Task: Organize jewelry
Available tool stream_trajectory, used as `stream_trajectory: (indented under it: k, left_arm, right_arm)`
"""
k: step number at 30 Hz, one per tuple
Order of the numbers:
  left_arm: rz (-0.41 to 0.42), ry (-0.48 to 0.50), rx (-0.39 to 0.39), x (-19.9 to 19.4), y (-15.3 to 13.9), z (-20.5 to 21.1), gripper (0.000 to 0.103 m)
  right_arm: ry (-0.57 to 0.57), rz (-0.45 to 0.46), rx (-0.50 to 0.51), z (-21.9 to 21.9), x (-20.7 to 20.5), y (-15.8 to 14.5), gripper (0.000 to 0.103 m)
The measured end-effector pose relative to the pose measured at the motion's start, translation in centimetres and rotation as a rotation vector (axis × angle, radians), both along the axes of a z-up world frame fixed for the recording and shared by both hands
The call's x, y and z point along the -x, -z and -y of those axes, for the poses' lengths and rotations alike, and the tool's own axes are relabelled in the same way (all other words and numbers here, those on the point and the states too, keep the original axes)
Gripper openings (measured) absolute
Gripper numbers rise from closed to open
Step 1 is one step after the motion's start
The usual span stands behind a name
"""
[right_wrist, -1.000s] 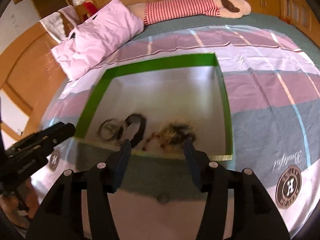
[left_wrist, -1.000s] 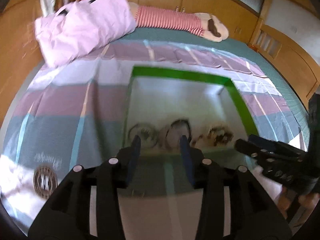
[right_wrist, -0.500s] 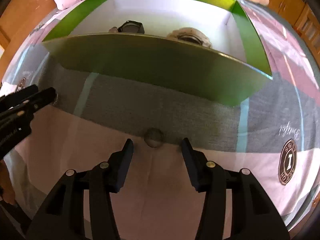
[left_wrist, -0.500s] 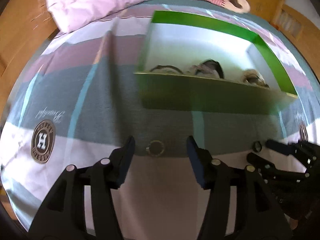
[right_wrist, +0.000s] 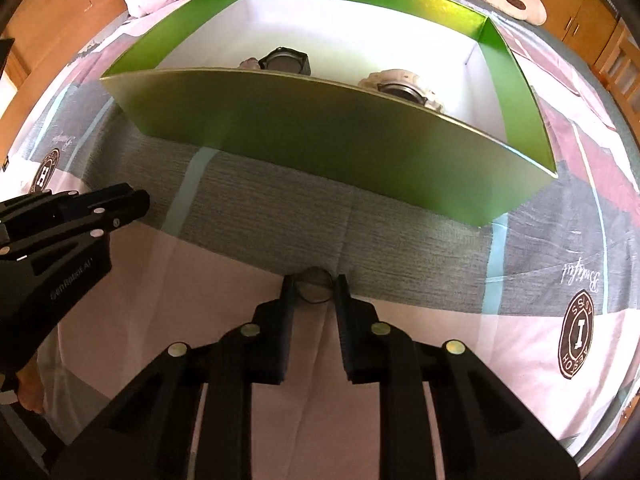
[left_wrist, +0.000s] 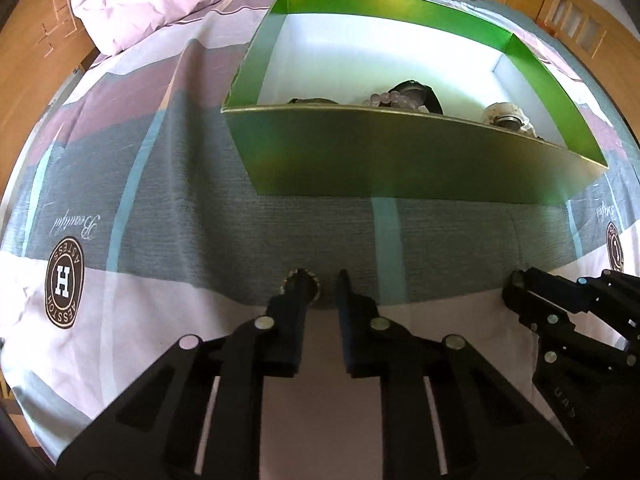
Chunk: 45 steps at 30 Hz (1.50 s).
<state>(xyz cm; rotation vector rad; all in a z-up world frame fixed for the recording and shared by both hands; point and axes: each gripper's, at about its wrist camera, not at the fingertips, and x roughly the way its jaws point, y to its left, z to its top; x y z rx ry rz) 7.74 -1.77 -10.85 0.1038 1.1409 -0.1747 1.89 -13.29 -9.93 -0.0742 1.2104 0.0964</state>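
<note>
We close our left gripper [left_wrist: 320,280] on a flat beaded ring [left_wrist: 301,283] and our right gripper [right_wrist: 314,286] on a thin dark ring [right_wrist: 315,289], both lying on the bed [left_wrist: 200,208].

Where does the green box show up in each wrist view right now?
Left wrist view: the green box fills the upper middle and right, beyond the left gripper.
Right wrist view: the same box spans the upper half, beyond the right gripper.
Shared landmark: the striped bedspread under the box, with its grey band along the near wall in both views.
</note>
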Motion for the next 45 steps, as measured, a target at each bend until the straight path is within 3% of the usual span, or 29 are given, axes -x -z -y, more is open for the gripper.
stream_trajectory:
  k: [6,8,10,12,17,21,31,38,45]
  left_arm:
    - [0.018,-0.009,-0.006,0.3,-0.5,0.0,0.014]
    - [0.023,-0.01,-0.02,0.3,-0.5,0.0,0.02]
    - [0.021,-0.015,-0.026,0.2,-0.4,0.0,0.038]
    - [0.023,-0.017,-0.034,0.2,-0.4,0.1,0.043]
    - [-0.004,-0.005,-0.05,0.0,0.2,0.4,0.043]
    - [-0.007,0.0,-0.03,0.1,0.1,0.3,0.021]
    - [0.034,0.043,-0.004,1.0,-1.2,1.2,0.021]
    - [-0.03,0.108,-0.028,2.0,0.0,2.9,0.021]
    - [-0.03,0.097,-0.013,1.8,-0.3,2.4,0.021]
  right_arm:
    - [-0.007,0.002,-0.002,1.4,-0.5,0.3,0.02]
    - [-0.009,0.003,0.004,1.5,-0.5,0.3,0.02]
    - [-0.009,0.003,0.009,1.2,-0.6,0.4,0.02]
    - [-0.01,0.005,0.015,0.9,-0.6,0.4,0.02]
    - [-0.009,0.006,0.016,0.8,-0.6,0.3,0.02]
    - [-0.005,0.007,0.008,0.8,-0.5,0.2,0.02]
    - [0.037,0.031,-0.015,2.2,-0.4,-0.9,0.02]
    - [0.062,0.022,-0.024,2.7,-0.7,-0.7,0.02]
    - [0.046,0.03,-0.042,3.2,-0.8,-1.0,0.02]
